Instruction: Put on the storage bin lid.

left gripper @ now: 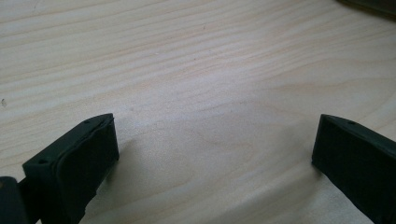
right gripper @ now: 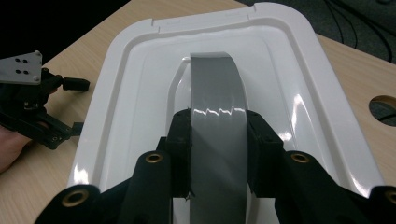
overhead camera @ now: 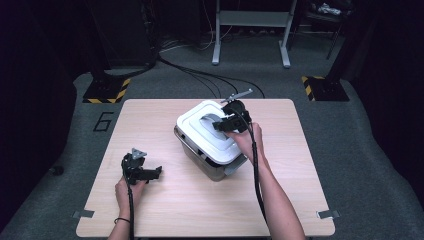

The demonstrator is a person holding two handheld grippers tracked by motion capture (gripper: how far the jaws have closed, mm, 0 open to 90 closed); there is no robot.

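A: Reporting on the right tool (right gripper: 218,154). Clamping the grey handle (right gripper: 215,88) of the white lid (right gripper: 135,107), one pad pressing each flank, grip sitting near the handle's middle.

B: Locating the bin (overhead camera: 197,150)?

A: Sitting right of the surface's (overhead camera: 150,210) centre, turned at an angle, one corner pointing toward the near edge. Lid still seated flat on it, no gap showing at the rim.

B: Left tool (overhead camera: 141,172)?

A: Resting near the front-left corner of the surface, jaws standing wide, gripping nothing, only bare wood between them.

B: Advising on the step?

A: Judging a lid lift to be in hand. Recommending pulling straight up, keeping the handle square between the pads, avoiding any twist that might jam the lid. Watching for the bin rising with the lid; bracing the body with the idle left tool if so.

B: Risks?

A: Glossy handle possibly slipping under a sideways pull.
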